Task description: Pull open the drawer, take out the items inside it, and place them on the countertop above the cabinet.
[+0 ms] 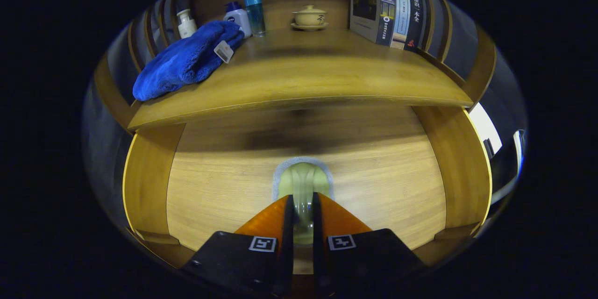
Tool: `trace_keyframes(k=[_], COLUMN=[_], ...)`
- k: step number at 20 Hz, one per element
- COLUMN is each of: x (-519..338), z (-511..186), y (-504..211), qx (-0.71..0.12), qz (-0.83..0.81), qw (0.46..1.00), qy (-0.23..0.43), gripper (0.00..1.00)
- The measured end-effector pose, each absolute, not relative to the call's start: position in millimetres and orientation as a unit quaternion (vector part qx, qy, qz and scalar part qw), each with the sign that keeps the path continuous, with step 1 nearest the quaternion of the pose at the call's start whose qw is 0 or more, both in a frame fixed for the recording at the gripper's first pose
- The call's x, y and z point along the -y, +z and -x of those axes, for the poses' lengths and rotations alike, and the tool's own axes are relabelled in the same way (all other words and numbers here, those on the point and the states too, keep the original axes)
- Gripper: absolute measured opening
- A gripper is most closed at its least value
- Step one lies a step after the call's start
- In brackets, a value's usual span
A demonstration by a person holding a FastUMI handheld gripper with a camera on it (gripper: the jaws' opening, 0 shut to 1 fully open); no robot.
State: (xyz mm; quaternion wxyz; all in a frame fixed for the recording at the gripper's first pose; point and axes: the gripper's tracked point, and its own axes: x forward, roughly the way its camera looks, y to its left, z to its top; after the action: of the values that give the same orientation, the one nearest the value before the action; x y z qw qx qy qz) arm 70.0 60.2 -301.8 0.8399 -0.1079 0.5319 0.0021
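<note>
The two fingers [302, 205] squeeze one soft green sponge [302, 182] over the smooth wooden drawer [224, 182]. One fluffy blue towel [187, 58] lies on the counter [303, 74].

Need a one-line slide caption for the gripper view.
Tongs shut on a pale green item inside the open drawer; blue towel on countertop.

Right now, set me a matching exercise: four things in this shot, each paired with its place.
Things:
1. blue towel
2. lidded teacup
3. books
4. green cloth

Places:
A. standing at the countertop's far right
B. pinched between the tongs, over the open drawer
C. draped over the countertop's left end
D. at the back, between the bottles and the books

Pairs: 1-C, 2-D, 3-A, 4-B
</note>
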Motion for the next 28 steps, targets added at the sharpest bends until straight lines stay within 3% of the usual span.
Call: trace_keyframes(k=[16,28], x=[-71.5,-101.5], z=[-73.1,-131.9], y=[-198.9,-148.7], qx=[-0.491,-0.47], qz=[0.13,0.139], qw=[0.861,0.872], qy=[0.019,0.019], gripper=[0.26,0.26])
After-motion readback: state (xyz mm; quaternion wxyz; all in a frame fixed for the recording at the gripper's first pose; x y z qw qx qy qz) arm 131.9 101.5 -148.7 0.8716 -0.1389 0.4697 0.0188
